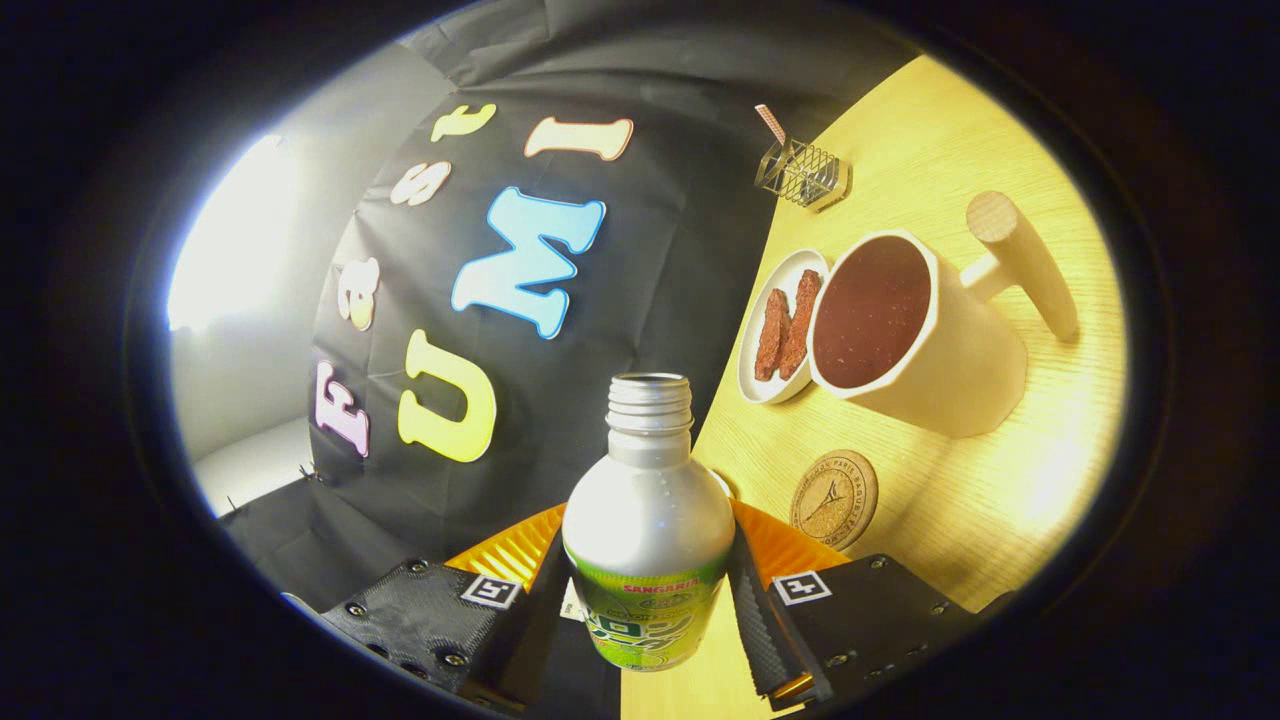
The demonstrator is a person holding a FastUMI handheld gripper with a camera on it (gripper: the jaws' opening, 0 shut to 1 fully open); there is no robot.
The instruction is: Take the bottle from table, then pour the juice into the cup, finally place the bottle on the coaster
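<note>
I have the bottle [648, 520] clamped between the fingers [648, 610], one finger pressing each side of its lower body, so the grip sits low and leaves the neck free for pouring. The cap is off and the mouth is open. The view is rolled, which suggests the bottle is tipped toward the cup [905, 330] or coming back from it; I cannot tell which. The cup stands beyond the bottle on the bench [960, 500], its wooden handle on the far side, and it holds dark liquid close to the rim, so I judge the pour largely done. The coaster [834, 499] lies bare between bottle and cup, near the bottle, ready to receive it. A plate [772, 330] with two brown strips touches or nearly touches the cup; a wire rack [802, 172] sits farther behind
</note>
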